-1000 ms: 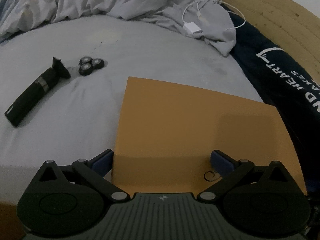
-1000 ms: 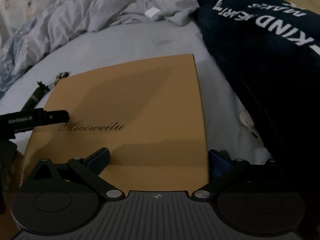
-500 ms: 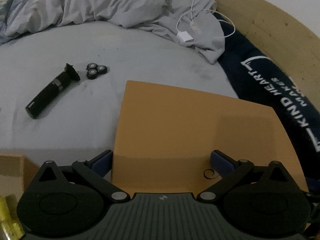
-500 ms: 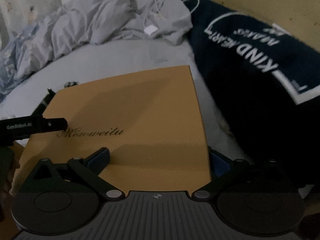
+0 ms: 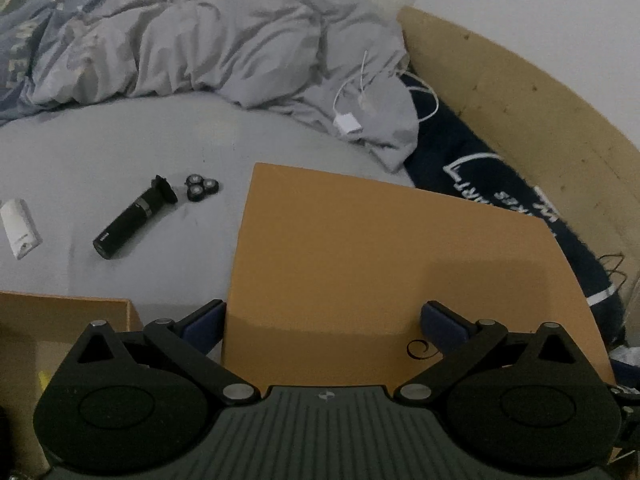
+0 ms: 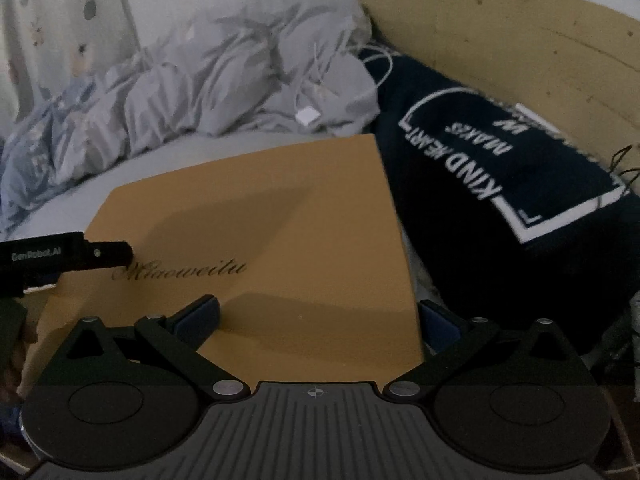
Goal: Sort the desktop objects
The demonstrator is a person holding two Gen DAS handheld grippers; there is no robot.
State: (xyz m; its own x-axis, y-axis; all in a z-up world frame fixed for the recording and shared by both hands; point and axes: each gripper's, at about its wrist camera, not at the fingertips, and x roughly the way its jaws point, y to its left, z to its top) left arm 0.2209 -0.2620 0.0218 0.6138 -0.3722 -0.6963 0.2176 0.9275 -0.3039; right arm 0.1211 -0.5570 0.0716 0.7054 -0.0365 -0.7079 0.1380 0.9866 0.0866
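A flat orange box lid (image 5: 392, 264) with black script lettering fills the middle of both views, also in the right wrist view (image 6: 280, 240). My left gripper (image 5: 324, 322) holds its near left part, fingers wide on either side of its edge. My right gripper (image 6: 320, 318) holds its near right part the same way. The left gripper's body (image 6: 60, 256) shows at the left of the right wrist view. A black shaver handle (image 5: 132, 220), its three-head cutter (image 5: 202, 189) and a white device (image 5: 18, 226) lie on the grey sheet.
An open orange box (image 5: 68, 320) sits at the lower left. A crumpled grey duvet (image 5: 200, 48) with a white charger and cable (image 5: 346, 124) lies behind. A dark navy printed blanket (image 6: 500, 208) is on the right against a wooden headboard (image 5: 540, 112).
Both grippers have lifted the lid and pulled back. The shaver parts look smaller and farther, and the open box and white device have come into the left wrist view.
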